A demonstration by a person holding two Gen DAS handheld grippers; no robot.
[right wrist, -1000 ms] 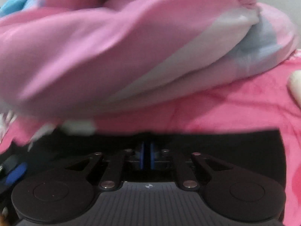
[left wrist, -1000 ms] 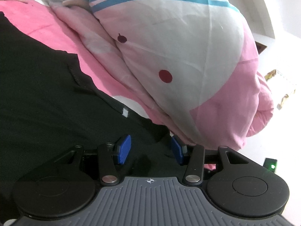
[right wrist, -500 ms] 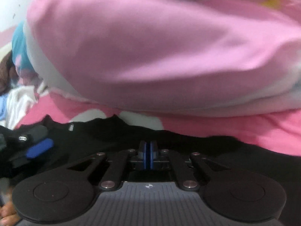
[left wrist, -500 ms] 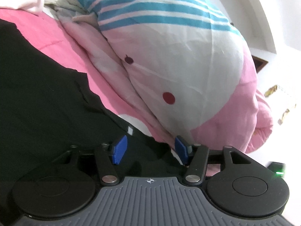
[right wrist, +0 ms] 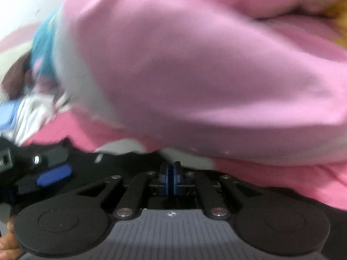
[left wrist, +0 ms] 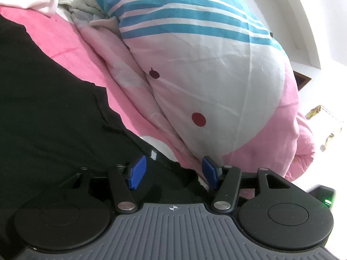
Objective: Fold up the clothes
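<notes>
A black garment lies spread on a bright pink bedsheet, filling the lower left of the left wrist view. Its hem, with a small white tag, runs diagonally down toward the left gripper. That gripper's blue pads stand about half open, having just widened; black cloth lies between them, but the pads do not press on it. Behind rises a bulky rolled duvet, pink and white with blue stripes and dark red dots. In the blurred right wrist view, the right gripper has its pads pressed together at the garment's edge; whether cloth is pinched between them cannot be told. The left gripper appears at the far left there.
</notes>
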